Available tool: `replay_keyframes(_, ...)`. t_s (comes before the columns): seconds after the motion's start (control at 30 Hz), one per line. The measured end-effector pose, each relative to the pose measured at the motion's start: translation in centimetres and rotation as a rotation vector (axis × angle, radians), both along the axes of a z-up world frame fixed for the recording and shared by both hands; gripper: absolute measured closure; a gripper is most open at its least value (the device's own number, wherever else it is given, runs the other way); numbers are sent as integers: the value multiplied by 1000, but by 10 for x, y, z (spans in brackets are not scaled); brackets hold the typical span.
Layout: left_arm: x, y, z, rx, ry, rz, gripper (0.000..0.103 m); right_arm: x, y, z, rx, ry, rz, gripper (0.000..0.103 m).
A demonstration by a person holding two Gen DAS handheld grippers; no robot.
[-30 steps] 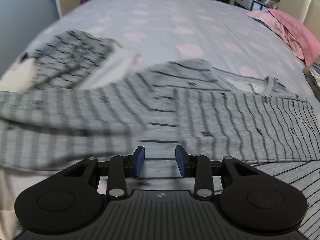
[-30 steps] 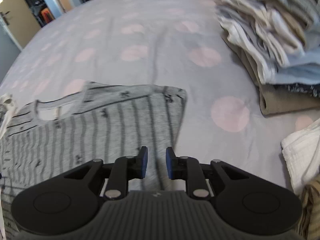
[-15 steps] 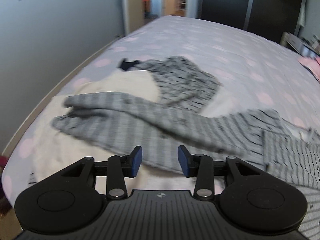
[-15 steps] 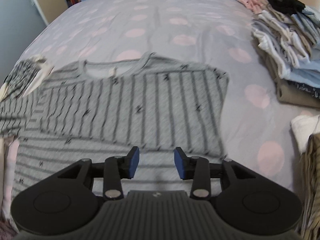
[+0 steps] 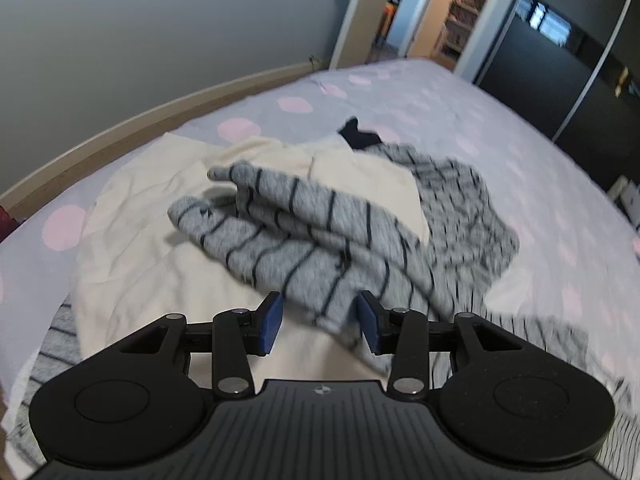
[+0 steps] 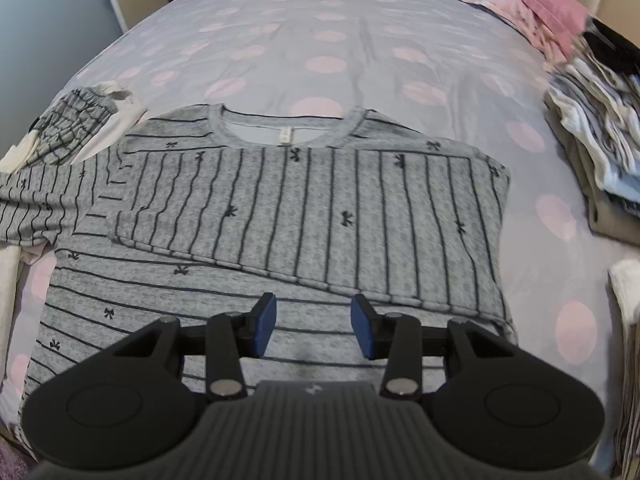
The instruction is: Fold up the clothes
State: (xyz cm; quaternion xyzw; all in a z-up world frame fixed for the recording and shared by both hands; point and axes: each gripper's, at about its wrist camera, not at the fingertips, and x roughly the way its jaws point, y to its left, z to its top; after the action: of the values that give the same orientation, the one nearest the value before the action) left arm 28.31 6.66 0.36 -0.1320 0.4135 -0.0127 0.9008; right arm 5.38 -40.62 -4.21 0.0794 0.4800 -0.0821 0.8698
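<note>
Grey striped top (image 6: 280,216) flat on bed, one sleeve folded across, left gripper (image 5: 319,322) and right gripper (image 6: 313,326) both released

Grey top (image 6: 280,216) with thin black stripes and tiny black bows – lilac bedsheet (image 6: 320,20) dotted with pale pink circles, cream cloth (image 5: 140,240) under the striped sleeve (image 5: 304,240), pink pillow (image 6: 548,8), blue gripper pads (image 6: 264,330).

A grey wall (image 5: 160,32), an open doorway (image 5: 424,20) and dark wardrobe doors (image 5: 560,60) surround the bed (image 6: 320,20).
</note>
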Motion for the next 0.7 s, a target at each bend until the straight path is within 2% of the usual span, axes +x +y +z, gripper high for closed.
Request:
replay_keyframes(0.03, 1, 0, 0, -7, -5, 8, 65, 2, 3, -1, -10, 0, 12, 58)
replay_keyframes(0.07, 2, 0, 1, -14, -9, 14, 75, 3, 6, -1, -22, -1, 25, 58)
replay_keyframes(0.17, -4, -10, 10, 38, -61, 14, 99, 4, 13, -2, -49, -2, 54, 58)
replay_keyframes(0.23, -10, -18, 16, 55, -105, -5, 103, 5, 15, -2, -61, -2, 67, 58)
replay_keyframes(0.33, -19, -29, 26, 86, -142, -9, 103, 4, 14, -2, -64, -2, 66, 58)
replay_keyframes(0.4, -19, -27, 26, 69, -119, 6, 103, 3, 11, -2, -61, -2, 59, 58)
replay_keyframes(0.43, -18, -22, 24, 43, -94, 21, 101, 2, 10, -2, -57, -4, 57, 58)
replay_keyframes(0.47, -16, -18, 22, 17, -69, 35, 89, 1, 9, -2, -53, -7, 56, 58)
replay_keyframes(0.57, -13, 3, 9, -84, -10, 121, 68, -1, 6, -3, -50, -7, 53, 58)
replay_keyframes(0.7, -8, 25, -11, -238, 60, 218, 64, -2, 4, -5, -50, -5, 49, 58)
